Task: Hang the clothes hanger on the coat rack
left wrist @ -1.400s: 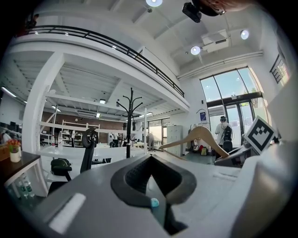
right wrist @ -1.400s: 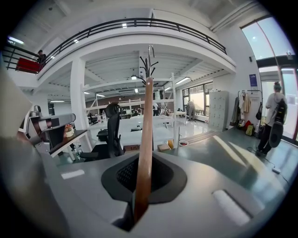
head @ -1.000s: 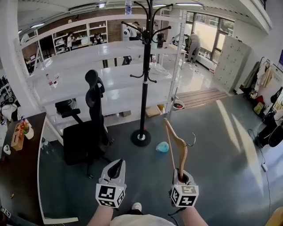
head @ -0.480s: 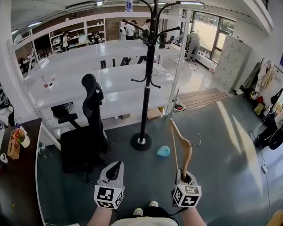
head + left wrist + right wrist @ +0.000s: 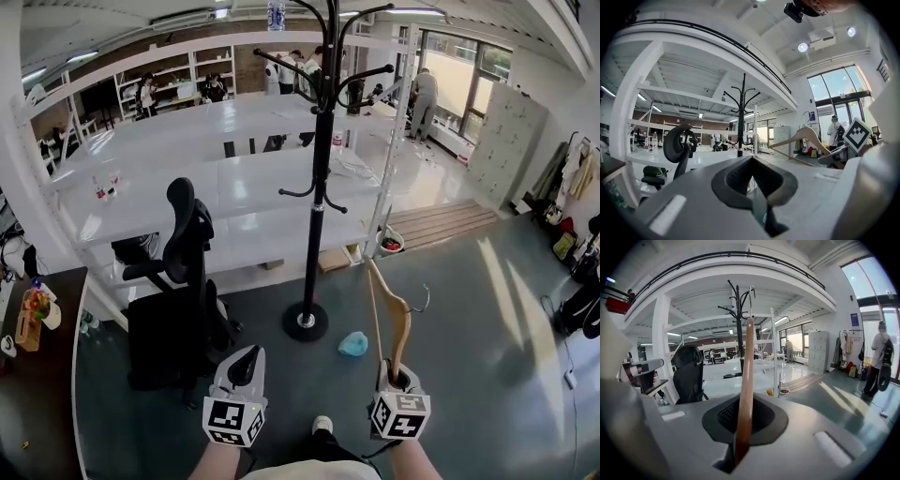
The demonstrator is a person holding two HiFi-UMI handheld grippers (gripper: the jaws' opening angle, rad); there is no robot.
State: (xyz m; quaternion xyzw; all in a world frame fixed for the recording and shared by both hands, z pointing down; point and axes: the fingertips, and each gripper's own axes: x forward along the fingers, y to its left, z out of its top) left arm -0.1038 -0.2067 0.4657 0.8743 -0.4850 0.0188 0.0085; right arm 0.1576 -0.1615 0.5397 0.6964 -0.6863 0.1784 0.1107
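The coat rack [image 5: 317,187] stands ahead on the floor [image 5: 469,319], an office chair [image 5: 173,319] left of it, shelves [image 5: 234,178] behind both, the hanger [image 5: 404,328] upright in the nearer right gripper [image 5: 399,377]

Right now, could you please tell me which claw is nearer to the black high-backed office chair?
Left. The left claw hovers just right of the black high-backed office chair; the right claw, gripping the light wooden clothes hanger, is much farther right.
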